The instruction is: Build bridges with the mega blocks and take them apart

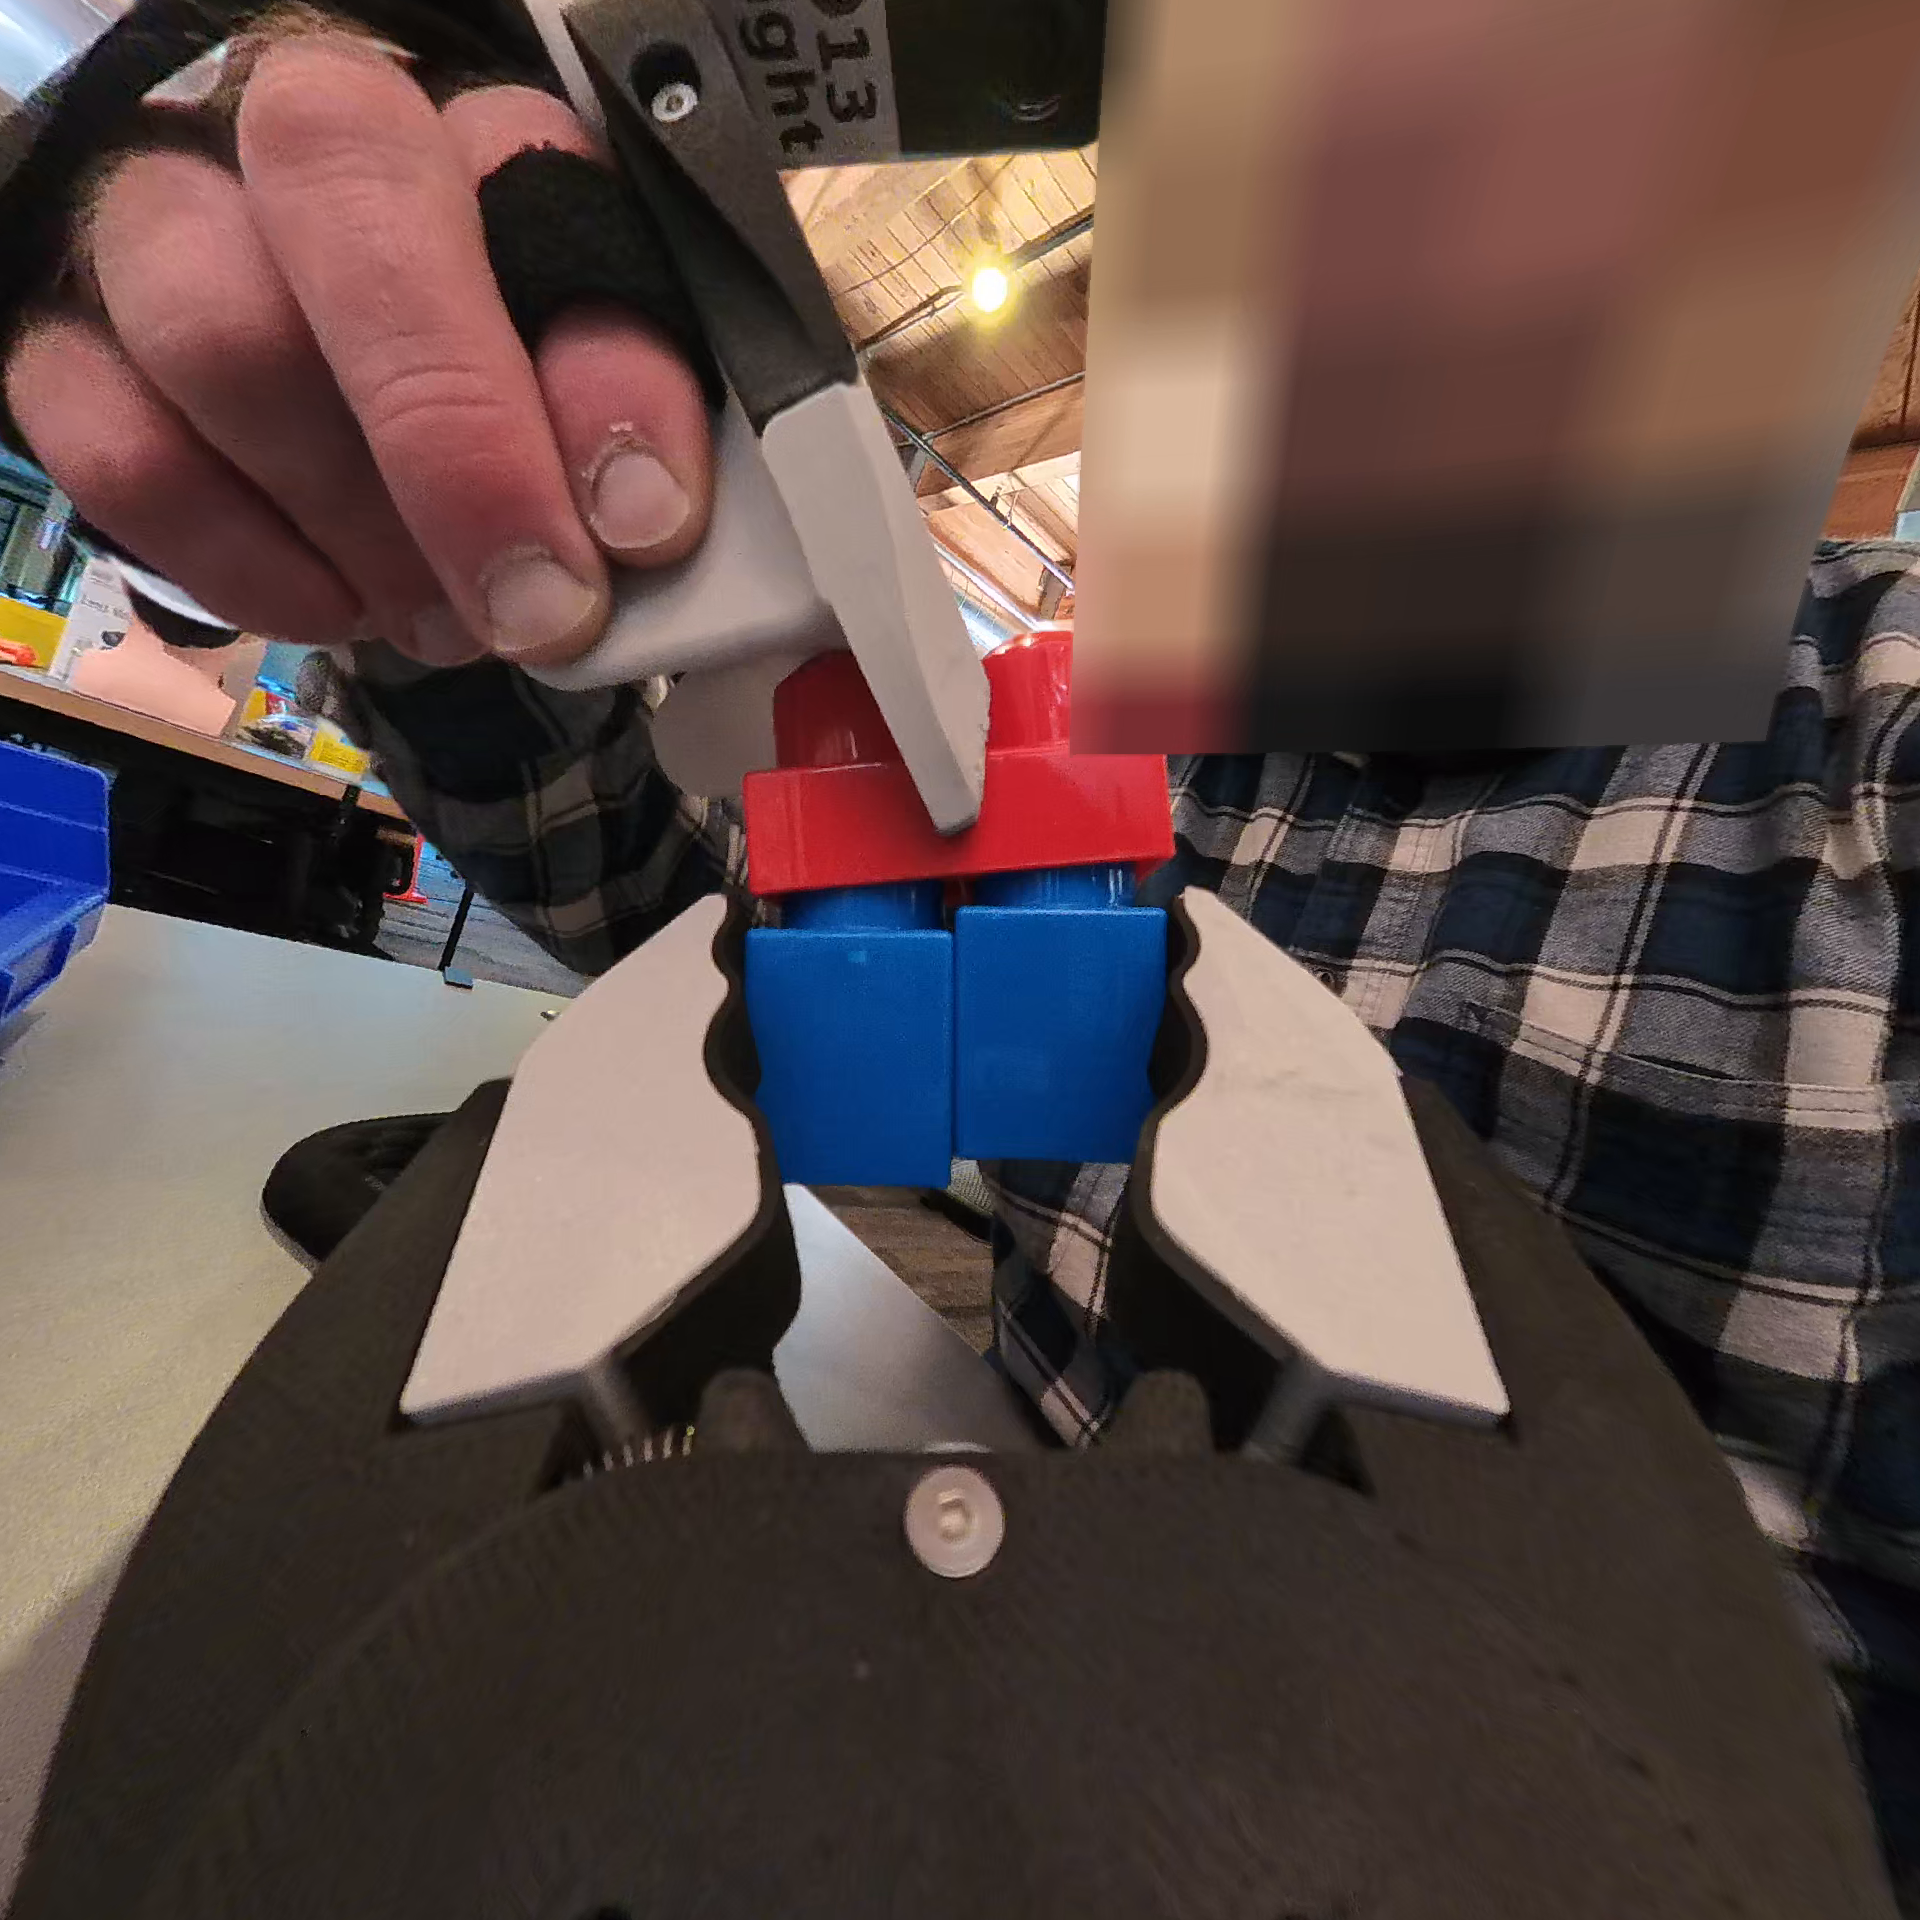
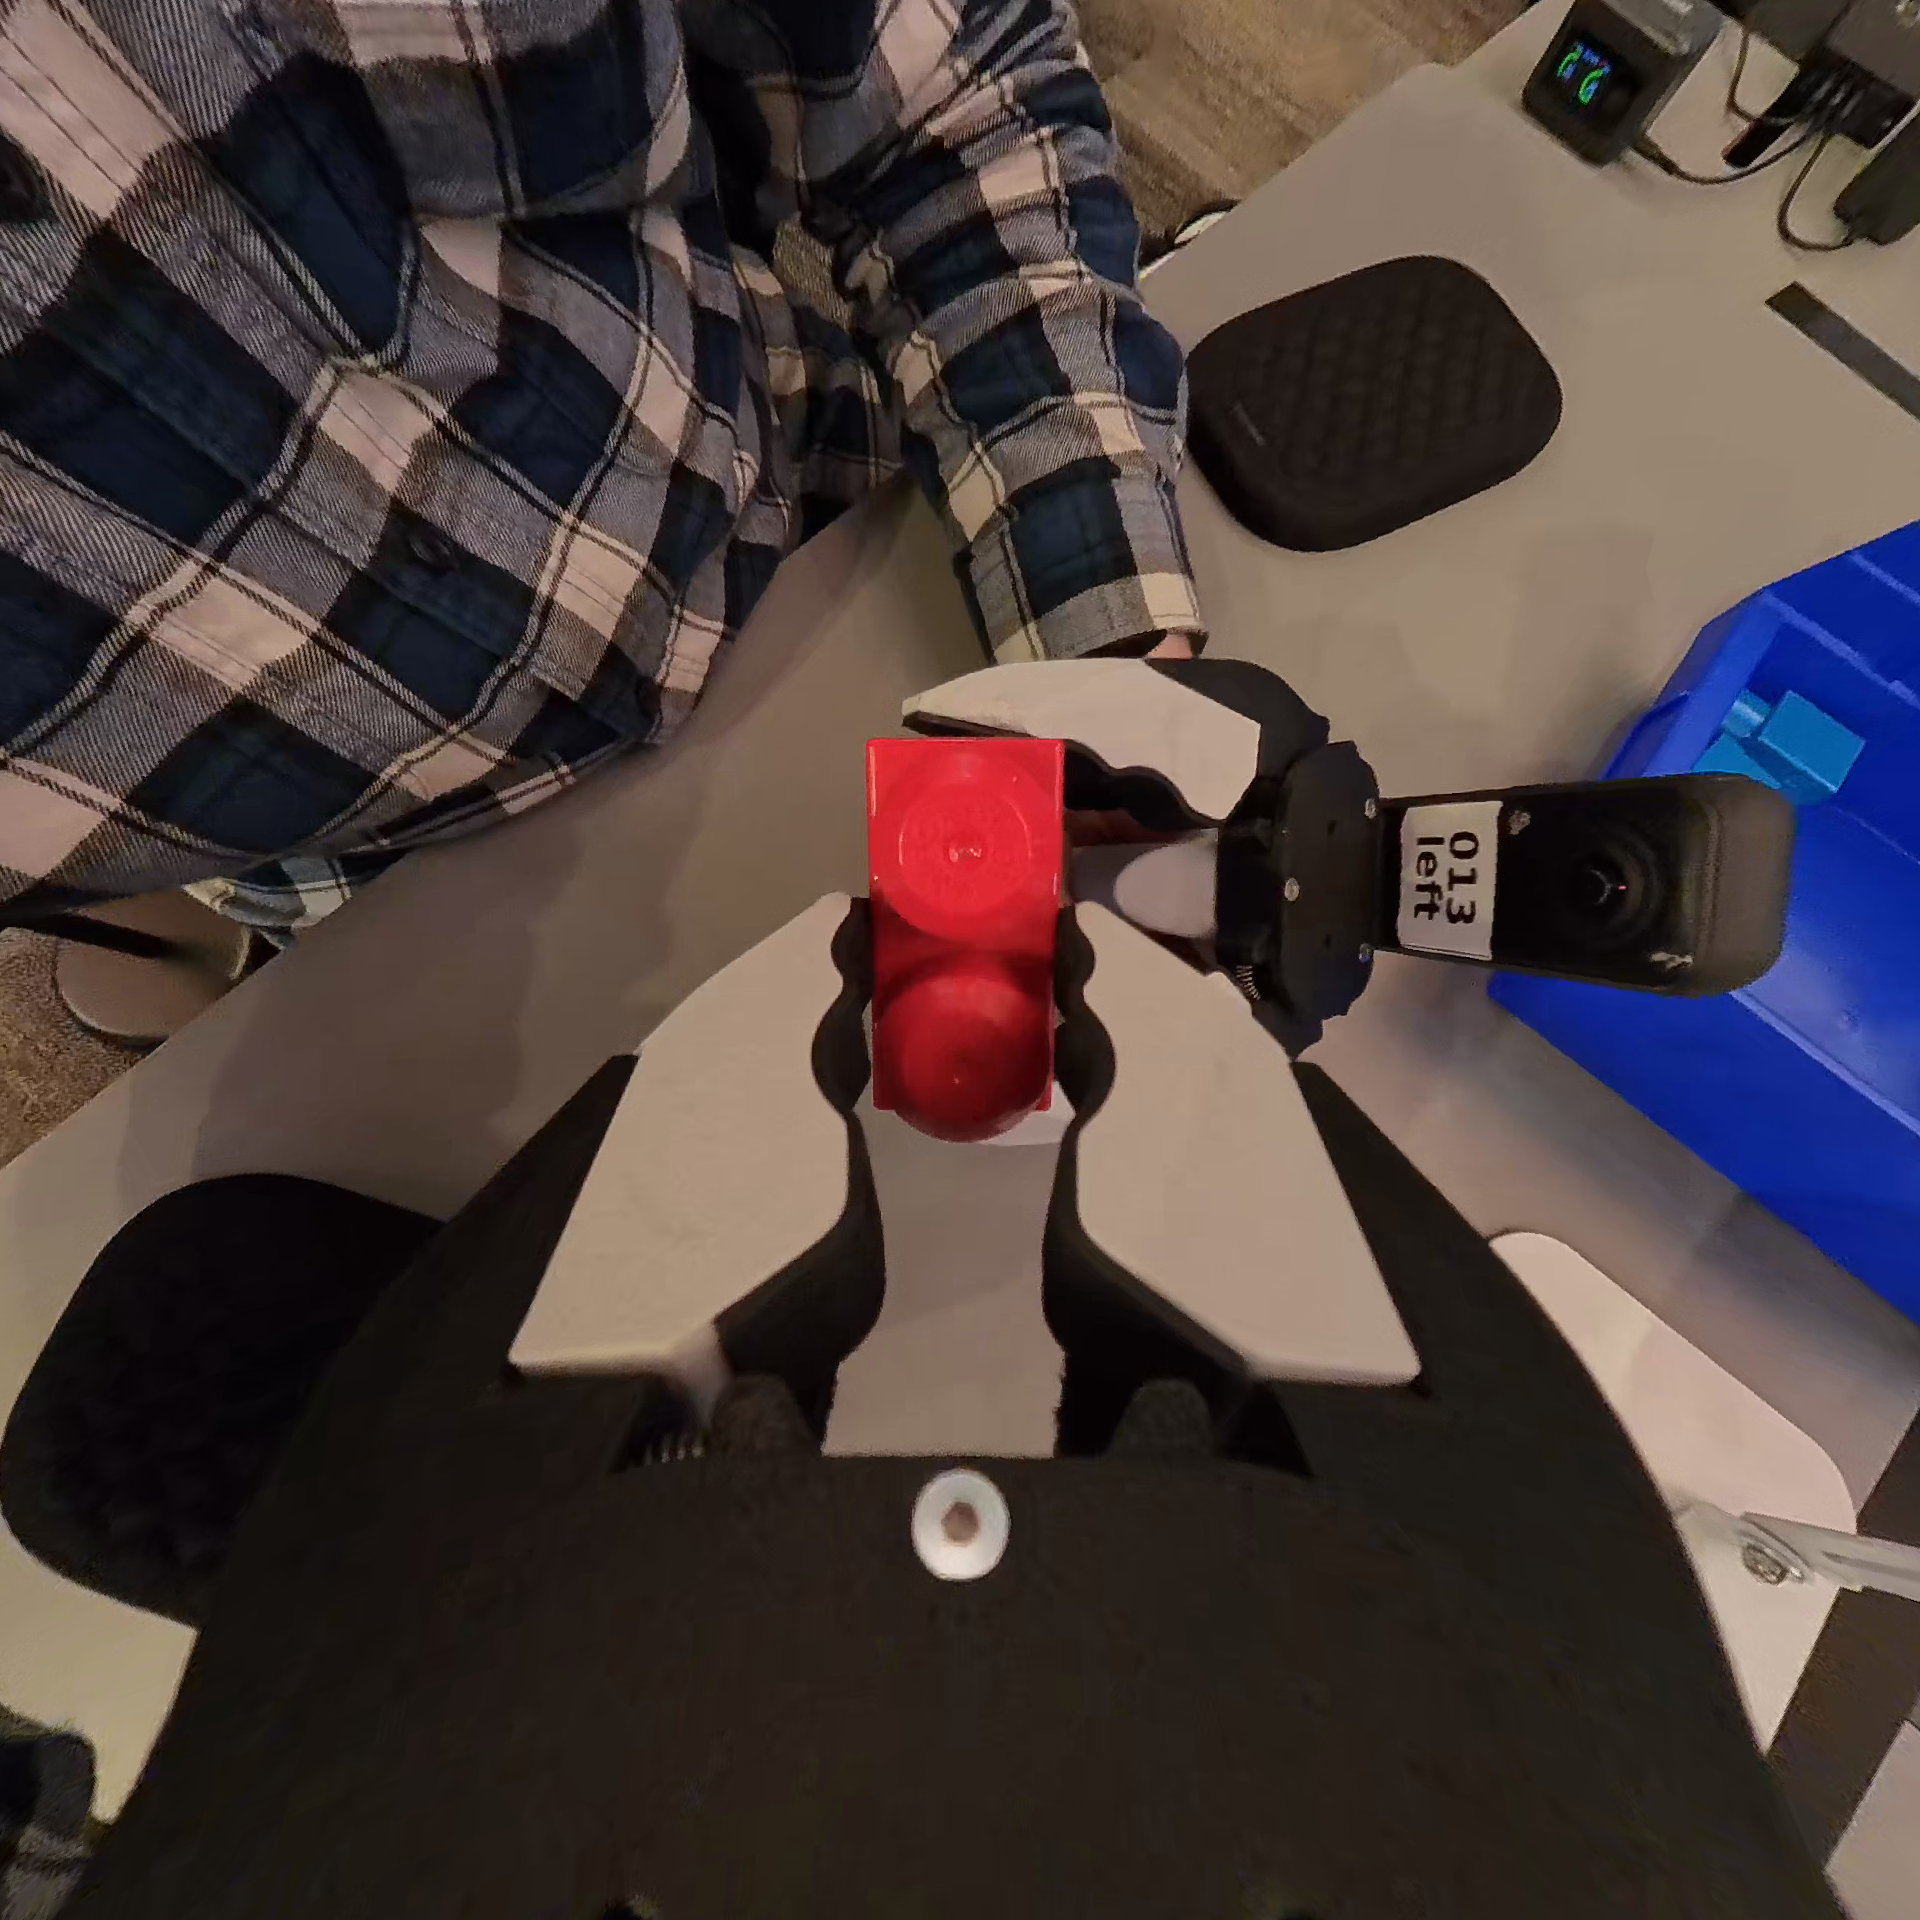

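the left gripper [image 1: 956, 1029] is clamped on two blue blocks [image 1: 951, 1049] that stand side by side between its fingers, the dark wavy pads pressed against the outer face of each one. on top of their studs sits a red block [image 1: 862, 831], spanning both; its underside has lifted a little, so the blue studs show beneath it.

the right gripper [image 2: 964, 997] comes at that red block [image 2: 964, 914] from above and is closed on it, its pads touching the two long sides, with the two round studs of the block facing its camera. in the left wrist view one pale finger [image 1: 904, 665] of this gripper slants down across the front of the red block, between the studs, and a hand [image 1: 343, 364] in a black fingerless glove squeezes its handle.

seen from the right gripper, the left one reaches in from the right side, its fingers going in under the red block. beyond it, further right, stands a blue bin [image 2: 1766, 935] with a lighter blue block [image 2: 1808, 743] inside. a black pad [image 2: 1371, 405] lies on the grey table [image 2: 468, 987] ahead and to the right, and a person in a plaid shirt [image 2: 364, 364] stands just past the blocks.
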`<state>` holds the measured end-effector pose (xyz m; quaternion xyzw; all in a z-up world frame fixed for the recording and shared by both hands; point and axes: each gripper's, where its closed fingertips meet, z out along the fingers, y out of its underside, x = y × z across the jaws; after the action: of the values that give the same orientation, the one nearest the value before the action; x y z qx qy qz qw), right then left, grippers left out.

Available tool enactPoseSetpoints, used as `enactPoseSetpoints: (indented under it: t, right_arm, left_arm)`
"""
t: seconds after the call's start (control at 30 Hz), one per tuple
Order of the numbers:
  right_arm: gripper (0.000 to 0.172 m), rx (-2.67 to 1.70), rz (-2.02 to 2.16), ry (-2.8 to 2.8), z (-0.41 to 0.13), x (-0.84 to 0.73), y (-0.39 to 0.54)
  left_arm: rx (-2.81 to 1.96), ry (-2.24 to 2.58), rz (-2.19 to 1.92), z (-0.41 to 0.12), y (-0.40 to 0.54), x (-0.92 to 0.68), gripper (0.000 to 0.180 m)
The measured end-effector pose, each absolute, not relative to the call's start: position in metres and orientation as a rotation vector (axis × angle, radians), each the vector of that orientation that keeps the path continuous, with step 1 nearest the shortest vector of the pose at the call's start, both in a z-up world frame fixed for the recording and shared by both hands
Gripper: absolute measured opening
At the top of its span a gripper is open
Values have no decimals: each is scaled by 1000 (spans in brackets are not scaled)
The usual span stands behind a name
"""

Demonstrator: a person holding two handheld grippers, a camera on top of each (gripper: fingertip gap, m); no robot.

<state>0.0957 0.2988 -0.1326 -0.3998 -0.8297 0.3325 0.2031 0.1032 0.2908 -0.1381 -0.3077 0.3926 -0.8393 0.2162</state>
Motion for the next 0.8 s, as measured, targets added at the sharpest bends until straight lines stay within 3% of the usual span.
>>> enactPoseSetpoints:
  t: [0.03, 0.17, 0.33, 0.4, 0.7, 0.8]
  right_arm:
    - [34, -1119, 921, -2323, -134, 96, 299]
    - [39, -1160, 918, -2281, -132, 92, 303]
    - [113, -1218, 734, -2074, -119, 81, 327]
    - [124, -1173, 520, -1947, -107, 82, 344]
    - [142, -921, 2, -1627, -85, 67, 348]
    - [136, -900, -65, -1645, -87, 62, 350]
  left_arm:
    - [-862, 1096, -2319, -139, 291, 104, 74]
    - [-857, 1058, -2320, -138, 294, 104, 74]
    - [-825, 975, -2293, -122, 309, 99, 74]
    - [-819, 899, -2266, -113, 320, 95, 73]
    - [-826, 666, -2247, -86, 341, 104, 74]
    - [-809, 678, -2264, -80, 334, 112, 74]
